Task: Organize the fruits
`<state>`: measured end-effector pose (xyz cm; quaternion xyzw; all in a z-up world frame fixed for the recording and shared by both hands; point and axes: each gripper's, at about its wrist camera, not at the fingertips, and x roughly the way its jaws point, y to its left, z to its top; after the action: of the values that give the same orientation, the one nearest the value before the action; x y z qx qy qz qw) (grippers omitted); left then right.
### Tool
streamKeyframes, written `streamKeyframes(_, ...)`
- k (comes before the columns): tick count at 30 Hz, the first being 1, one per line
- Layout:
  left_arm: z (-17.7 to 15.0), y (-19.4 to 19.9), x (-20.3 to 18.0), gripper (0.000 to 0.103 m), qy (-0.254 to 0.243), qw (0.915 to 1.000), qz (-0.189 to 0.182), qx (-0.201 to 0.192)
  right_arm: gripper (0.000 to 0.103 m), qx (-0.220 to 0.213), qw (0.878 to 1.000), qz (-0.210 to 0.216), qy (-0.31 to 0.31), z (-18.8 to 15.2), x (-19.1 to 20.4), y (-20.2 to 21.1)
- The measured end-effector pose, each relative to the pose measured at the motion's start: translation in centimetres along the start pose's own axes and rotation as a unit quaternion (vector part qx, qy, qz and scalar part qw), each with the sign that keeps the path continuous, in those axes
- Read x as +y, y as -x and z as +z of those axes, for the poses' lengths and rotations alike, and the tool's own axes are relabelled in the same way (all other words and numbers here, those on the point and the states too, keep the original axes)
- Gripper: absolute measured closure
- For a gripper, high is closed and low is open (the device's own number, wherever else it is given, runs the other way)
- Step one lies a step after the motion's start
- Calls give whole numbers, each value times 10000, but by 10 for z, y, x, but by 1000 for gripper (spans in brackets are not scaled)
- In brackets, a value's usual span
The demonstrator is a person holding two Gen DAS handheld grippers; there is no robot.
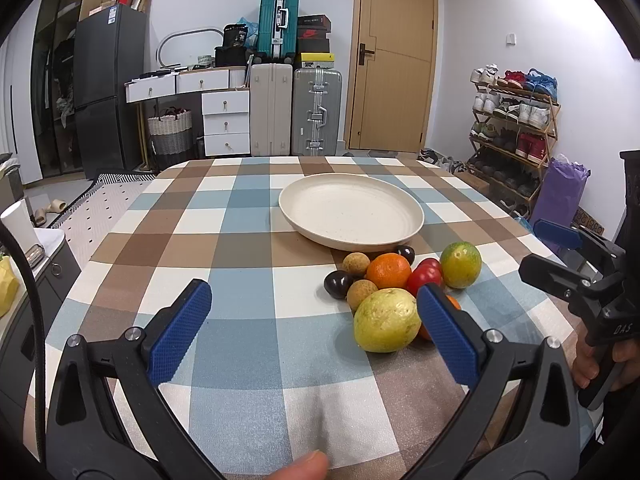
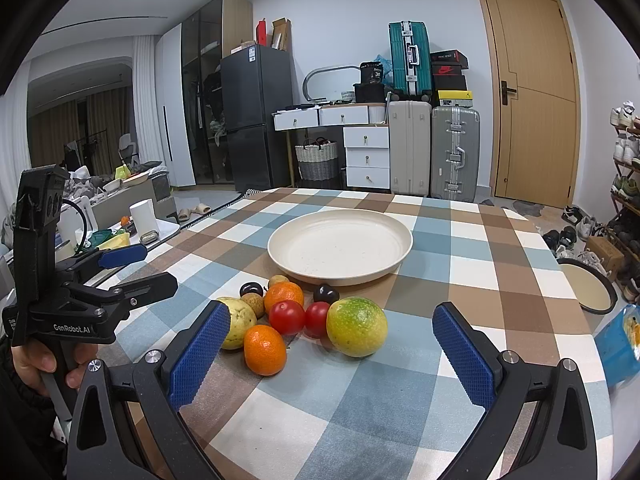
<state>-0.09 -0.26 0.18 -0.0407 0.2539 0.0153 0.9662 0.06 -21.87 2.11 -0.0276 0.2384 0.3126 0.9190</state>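
A cream plate [image 1: 351,210] [image 2: 340,245] sits empty on the checked tablecloth. In front of it lies a cluster of fruit: a yellow-green guava [image 1: 387,319] [image 2: 239,322], a green-yellow citrus [image 1: 460,265] [image 2: 357,332], an orange [image 1: 389,271] [image 2: 283,295], a small mandarin [image 2: 265,349], two red tomatoes [image 2: 287,317], brown longans [image 1: 356,263] and dark plums [image 1: 338,283] [image 2: 326,293]. My left gripper [image 1: 314,304] is open and empty, just left of the guava. My right gripper [image 2: 332,330] is open and empty, with the citrus between its fingers' line.
The table edge curves off at left and right. A side table with clutter [image 2: 120,232] stands to the left. A round tray [image 2: 588,286] and a blue bag [image 2: 618,344] sit off the table's right edge. Suitcases, drawers and a shoe rack [image 1: 516,128] stand behind.
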Motion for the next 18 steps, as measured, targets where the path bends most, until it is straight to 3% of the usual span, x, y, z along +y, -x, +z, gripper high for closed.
streamKeyframes(18, 0, 1, -2, 0, 6, 10000, -7, 4, 0, 9, 10000, -3, -1, 0, 0, 0)
